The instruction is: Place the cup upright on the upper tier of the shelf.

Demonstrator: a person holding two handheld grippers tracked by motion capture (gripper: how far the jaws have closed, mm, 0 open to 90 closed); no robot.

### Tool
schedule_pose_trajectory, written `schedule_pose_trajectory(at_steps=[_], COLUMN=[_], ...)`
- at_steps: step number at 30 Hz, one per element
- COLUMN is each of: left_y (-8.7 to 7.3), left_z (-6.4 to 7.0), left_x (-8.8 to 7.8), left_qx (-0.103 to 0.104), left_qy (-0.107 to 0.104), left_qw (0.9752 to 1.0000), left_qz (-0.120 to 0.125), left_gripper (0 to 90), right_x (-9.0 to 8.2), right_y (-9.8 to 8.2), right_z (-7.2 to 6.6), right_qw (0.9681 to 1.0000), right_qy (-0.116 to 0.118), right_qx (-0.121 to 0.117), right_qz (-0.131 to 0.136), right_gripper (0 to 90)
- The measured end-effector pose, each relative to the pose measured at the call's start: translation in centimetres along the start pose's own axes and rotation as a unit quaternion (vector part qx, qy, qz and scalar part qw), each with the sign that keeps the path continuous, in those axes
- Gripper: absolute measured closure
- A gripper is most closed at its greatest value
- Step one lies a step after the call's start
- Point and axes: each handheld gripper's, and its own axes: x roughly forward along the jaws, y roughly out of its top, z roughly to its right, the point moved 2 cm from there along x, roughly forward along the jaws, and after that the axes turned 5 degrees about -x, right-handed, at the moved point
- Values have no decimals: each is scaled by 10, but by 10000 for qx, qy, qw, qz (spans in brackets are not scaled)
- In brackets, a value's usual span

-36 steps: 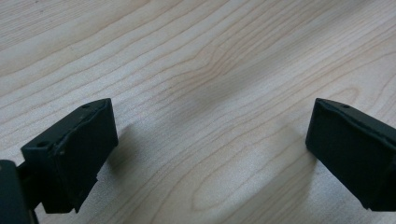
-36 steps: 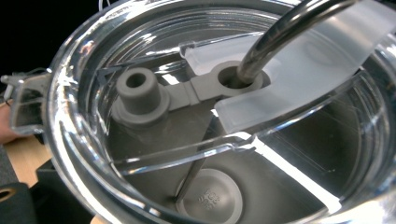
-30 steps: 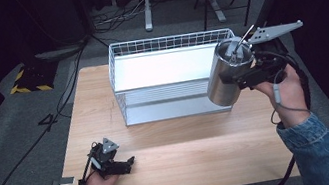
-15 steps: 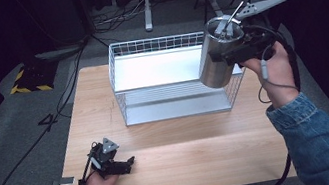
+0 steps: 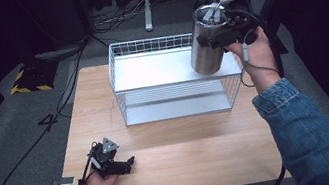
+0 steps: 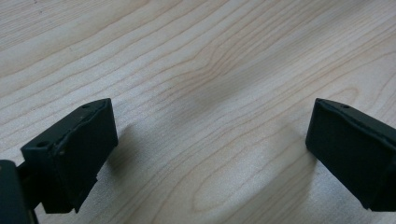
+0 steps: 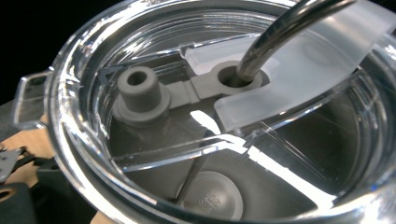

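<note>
Tumbler (image 5: 209, 47) now raised over the wire basket's (image 5: 170, 79) right rear corner.

From above, the right gripper (image 5: 224, 34), pinching the steel cup, has carried it up from beside the basket, probably to lower it in; the left gripper (image 5: 113, 164) rests spread on the wooden table (image 5: 185, 170), dark floor around. Close up, a clear lid (image 7: 140, 154) and metal straw (image 7: 275, 37).

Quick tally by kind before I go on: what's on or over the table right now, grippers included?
Steel tumblers: 1, tumbler with clear lid and metal straw, held above the basket
Wire baskets: 1, white basket on the table
Grippers: 2, left gripper resting on the table, right gripper on the tumbler
Total: 4
</note>
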Motion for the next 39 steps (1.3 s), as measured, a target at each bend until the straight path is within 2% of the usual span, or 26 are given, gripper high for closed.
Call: schedule_pose_trajectory(at_steps=[7, 11, 12, 20, 31, 39], left_y=[0, 0, 0, 0, 1, 0], left_z=[0, 0, 0, 0, -1, 0], left_x=[0, 0, 0, 0, 0, 0], left_qx=[11, -19, -11, -21, 27, -11], left_qy=[2, -16, -19, -21, -11, -21], left_qw=[10000, 10000, 10000, 10000, 10000, 10000], left_qz=[-13, -6, -10, -5, -19, -19], left_gripper=[27, 27, 27, 27, 27, 27], right_x=[14, 24, 29, 43, 59, 67], right_y=[8, 13, 17, 19, 14, 10], right_z=[13, 17, 19, 24, 21, 19], right_qw=[9998, 9995, 9990, 9991, 9989, 9988], right_qy=[-136, -283, -403, -307, -279, -209], right_qx=[124, 82, 53, 251, 263, 299], right_qz=[23, -118, -183, -139, -270, -324], right_gripper=[37, 37, 37, 37, 37, 37])
